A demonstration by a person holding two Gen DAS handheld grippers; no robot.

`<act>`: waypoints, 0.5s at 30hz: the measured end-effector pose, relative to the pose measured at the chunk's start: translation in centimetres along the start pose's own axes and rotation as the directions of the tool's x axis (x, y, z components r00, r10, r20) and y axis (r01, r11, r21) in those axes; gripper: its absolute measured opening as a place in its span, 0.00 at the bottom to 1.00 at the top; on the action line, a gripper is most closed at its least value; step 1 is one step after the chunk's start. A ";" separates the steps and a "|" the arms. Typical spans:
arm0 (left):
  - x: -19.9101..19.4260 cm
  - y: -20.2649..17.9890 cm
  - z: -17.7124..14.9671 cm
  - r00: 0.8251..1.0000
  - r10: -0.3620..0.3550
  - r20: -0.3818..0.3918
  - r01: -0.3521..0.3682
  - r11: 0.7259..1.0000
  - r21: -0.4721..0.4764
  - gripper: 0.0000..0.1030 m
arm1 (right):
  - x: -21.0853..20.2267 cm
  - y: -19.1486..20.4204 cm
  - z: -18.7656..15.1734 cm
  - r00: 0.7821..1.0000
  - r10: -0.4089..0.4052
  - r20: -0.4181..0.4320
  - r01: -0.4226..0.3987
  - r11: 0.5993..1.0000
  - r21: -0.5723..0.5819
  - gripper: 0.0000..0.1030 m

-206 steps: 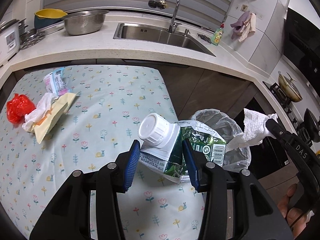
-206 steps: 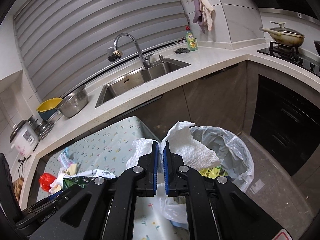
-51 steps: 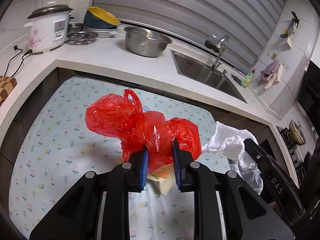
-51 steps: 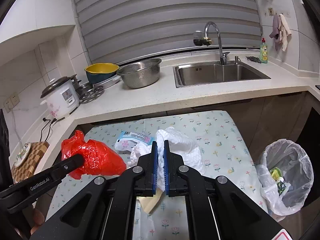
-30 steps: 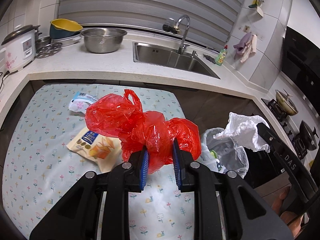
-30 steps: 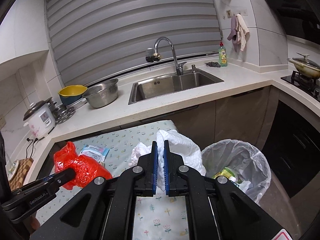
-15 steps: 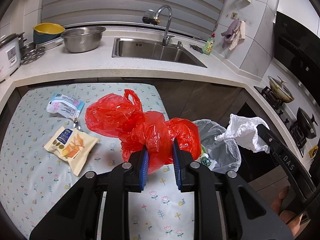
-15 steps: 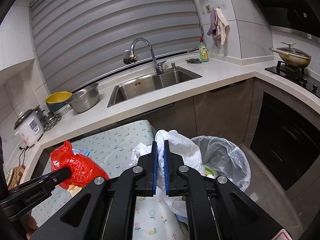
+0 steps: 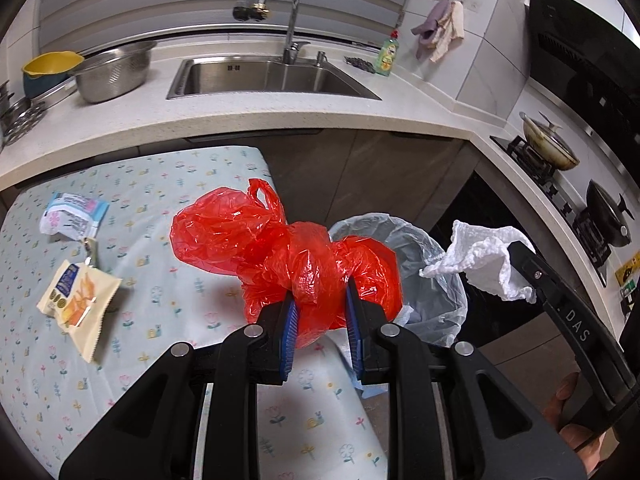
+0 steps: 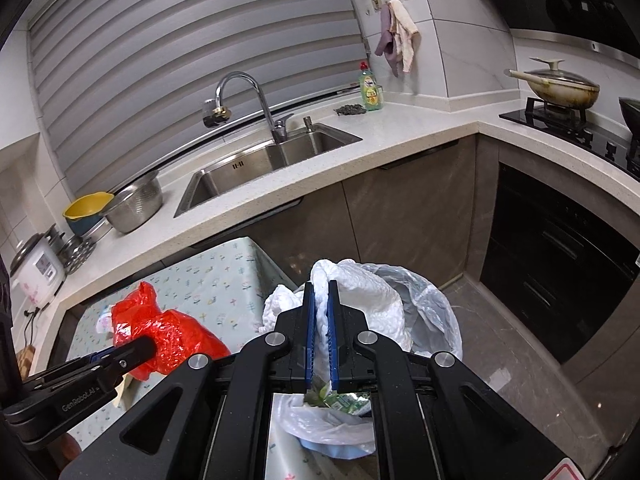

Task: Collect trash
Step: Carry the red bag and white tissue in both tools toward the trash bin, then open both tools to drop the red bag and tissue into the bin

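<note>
Surroundings: a yellow snack packet (image 9: 78, 299) and a white-and-blue tissue pack (image 9: 72, 215) lie well apart from the grippers on the floral-print tablecloth (image 9: 168, 184); a steel sink (image 9: 272, 78) sits in the counter behind.
Bin: a clear-plastic-lined trash bin (image 10: 430, 308) stands just beside the table's edge (a green carton shows inside).
Left gripper (image 9: 320, 320): raised above the table edge, clamped on a crumpled red plastic bag (image 9: 280, 248), which bulges forward past the blue pads.
Right gripper (image 10: 320, 322): over the bin, pinching a crumpled white paper towel (image 10: 372, 292).
</note>
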State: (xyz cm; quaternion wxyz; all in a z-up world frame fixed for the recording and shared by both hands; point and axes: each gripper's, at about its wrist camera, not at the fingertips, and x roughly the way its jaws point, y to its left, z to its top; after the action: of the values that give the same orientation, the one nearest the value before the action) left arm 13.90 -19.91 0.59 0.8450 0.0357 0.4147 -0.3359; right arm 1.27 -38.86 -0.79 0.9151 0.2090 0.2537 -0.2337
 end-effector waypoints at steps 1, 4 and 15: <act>0.5 -0.4 0.0 1.000 -0.004 -0.007 0.004 1.000 0.007 0.20 | 0.3 -0.3 0.0 1.000 -0.004 -0.003 0.004 1.000 0.002 0.05; 2.1 -1.5 0.1 0.999 -0.014 -0.029 0.015 1.000 0.022 0.20 | 1.1 -1.2 -0.2 1.000 -0.013 -0.016 0.013 1.000 0.011 0.05; 7.1 -4.1 0.2 0.993 -0.064 -0.101 0.069 0.996 0.047 0.27 | 4.1 -3.2 -0.6 0.997 -0.041 -0.060 0.043 0.999 0.029 0.09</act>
State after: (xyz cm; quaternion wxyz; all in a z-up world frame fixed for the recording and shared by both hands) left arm 14.66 -27.02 -3.53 0.8103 0.0597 0.4488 -0.3721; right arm 2.50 -42.42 -4.42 0.8988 0.2244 0.2813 -0.2505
